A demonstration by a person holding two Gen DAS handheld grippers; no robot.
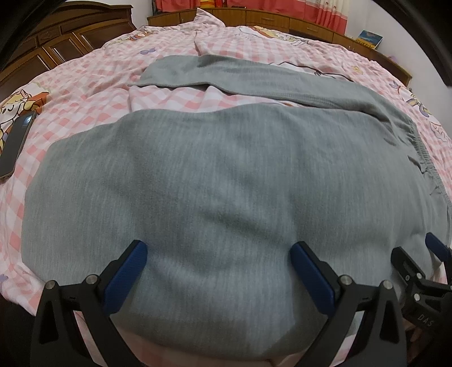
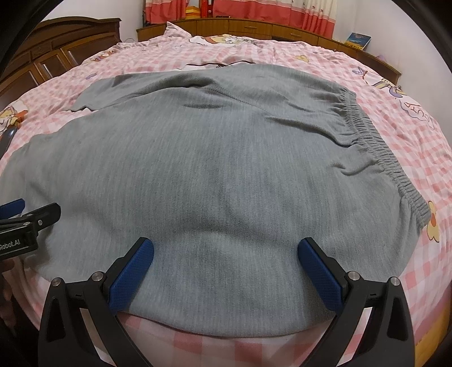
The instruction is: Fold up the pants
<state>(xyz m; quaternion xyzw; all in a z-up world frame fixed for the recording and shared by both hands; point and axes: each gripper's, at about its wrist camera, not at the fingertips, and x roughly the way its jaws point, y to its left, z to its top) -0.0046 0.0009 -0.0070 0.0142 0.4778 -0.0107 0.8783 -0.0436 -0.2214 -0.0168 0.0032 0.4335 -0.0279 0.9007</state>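
Observation:
Grey knit pants (image 1: 214,180) lie spread across the bed, the near leg running left, the far leg (image 1: 197,70) angled away, the elastic waistband (image 2: 375,146) on the right. In the right wrist view the pants (image 2: 214,175) fill the middle. My left gripper (image 1: 219,249) hovers open over the near edge of the near leg, blue pads wide apart, nothing between them. My right gripper (image 2: 226,248) is open too, above the near edge closer to the waistband. The right gripper (image 1: 418,254) shows at the left wrist view's lower right, the left gripper (image 2: 25,214) at the right wrist view's left edge.
The bed carries a pink checked quilt (image 1: 93,82) with cartoon prints. A dark phone (image 1: 15,146) lies on the quilt left of the pants. A wooden headboard (image 1: 56,36) stands at far left, low wooden cabinets (image 2: 254,26) and red curtains behind.

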